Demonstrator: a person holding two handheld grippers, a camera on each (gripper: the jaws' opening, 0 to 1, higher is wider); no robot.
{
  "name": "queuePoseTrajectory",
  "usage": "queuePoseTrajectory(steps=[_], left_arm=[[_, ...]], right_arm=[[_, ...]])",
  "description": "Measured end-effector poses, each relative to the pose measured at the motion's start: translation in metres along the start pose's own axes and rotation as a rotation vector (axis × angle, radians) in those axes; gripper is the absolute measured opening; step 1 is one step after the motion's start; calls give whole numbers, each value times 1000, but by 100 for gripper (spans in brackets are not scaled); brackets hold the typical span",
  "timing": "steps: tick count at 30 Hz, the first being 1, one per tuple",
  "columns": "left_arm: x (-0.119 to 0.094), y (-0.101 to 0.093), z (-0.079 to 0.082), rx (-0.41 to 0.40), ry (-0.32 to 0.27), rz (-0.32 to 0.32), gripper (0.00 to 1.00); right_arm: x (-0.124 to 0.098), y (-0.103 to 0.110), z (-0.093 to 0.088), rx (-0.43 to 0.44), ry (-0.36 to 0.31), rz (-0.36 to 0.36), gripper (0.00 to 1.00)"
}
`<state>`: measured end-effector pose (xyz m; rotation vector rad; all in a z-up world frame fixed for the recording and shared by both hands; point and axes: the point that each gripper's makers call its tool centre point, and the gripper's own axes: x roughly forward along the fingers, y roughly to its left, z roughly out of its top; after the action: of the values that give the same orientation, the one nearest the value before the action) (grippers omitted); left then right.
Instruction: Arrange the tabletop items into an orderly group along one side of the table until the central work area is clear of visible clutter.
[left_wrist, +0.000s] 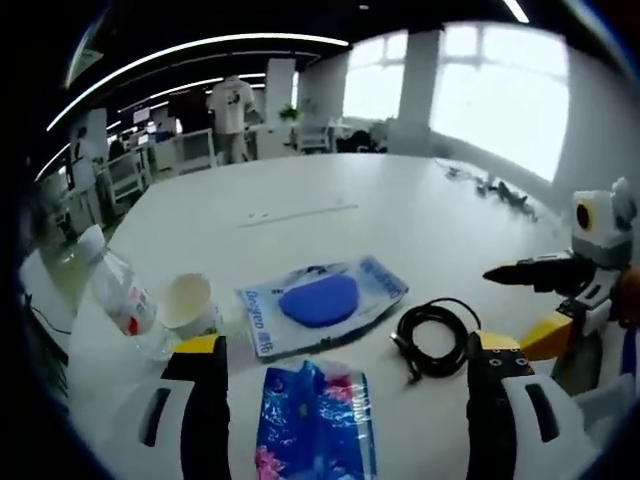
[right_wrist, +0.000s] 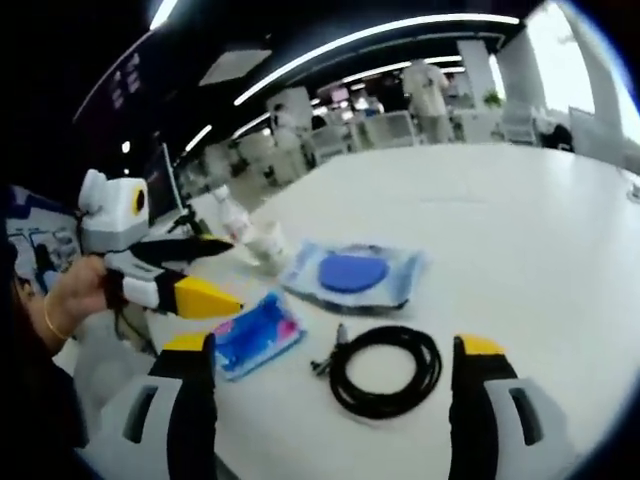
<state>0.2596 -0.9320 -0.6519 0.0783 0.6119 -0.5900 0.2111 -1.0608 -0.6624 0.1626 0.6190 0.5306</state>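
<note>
Cable (right_wrist: 385, 370) coiled on tabletop (right_wrist: 520, 220), between jaws of right tongs (right_wrist: 330, 385), which gape wide and hold nothing. Blue packet (left_wrist: 315, 420) between jaws of left tongs (left_wrist: 348, 385), also wide apart and empty. Beyond, pouch (left_wrist: 322, 303) with blue disc, cup (left_wrist: 188, 302), bottle (left_wrist: 120, 297), all near one edge. Probably approach step, nothing grasped yet. Next: lower over one item, close, carry beside the cup.
</note>
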Motion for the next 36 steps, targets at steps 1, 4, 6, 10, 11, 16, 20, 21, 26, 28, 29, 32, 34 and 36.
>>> queuePoseTrajectory(steps=[1, 4, 6, 10, 11, 16, 20, 21, 26, 28, 29, 32, 34, 36], left_arm=[[-2, 2, -1, -1, 2, 6, 99], [-7, 12, -5, 5, 8, 34, 99], [-11, 17, -8, -2, 13, 45, 99], [-18, 24, -17, -24, 21, 67, 99], [-19, 25, -19, -27, 20, 68, 99], [-24, 30, -25, -38, 24, 83, 99], [-30, 34, -34, -48, 35, 100, 99], [-32, 35, -37, -54, 36, 104, 99], [-38, 35, -52, -48, 49, 117, 97], [-40, 33, -61, -63, 66, 113, 96], [-40, 33, -64, -66, 69, 114, 96], [-44, 34, -72, -74, 78, 127, 93], [-47, 35, -77, -85, 76, 128, 90], [-48, 34, -82, -103, 80, 127, 89]], right_arm=[[0, 1, 0, -4, 1, 1, 97], [2, 3, 0, -38, 16, 12, 98], [2, 5, 0, -74, 16, 18, 98], [5, 13, 4, -126, 4, 39, 97], [5, 14, 5, -130, 0, 43, 97], [11, 21, 9, -130, -7, 70, 94], [17, 26, 9, -161, -2, 82, 93], [19, 28, 8, -173, 1, 83, 93], [28, 34, 6, -177, 14, 105, 86], [32, 32, 2, -272, 48, 81, 84], [34, 33, 0, -297, 58, 76, 84], [40, 39, -3, -324, 73, 89, 83], [44, 42, -3, -322, 72, 103, 82], [47, 44, -3, -328, 73, 118, 80]])
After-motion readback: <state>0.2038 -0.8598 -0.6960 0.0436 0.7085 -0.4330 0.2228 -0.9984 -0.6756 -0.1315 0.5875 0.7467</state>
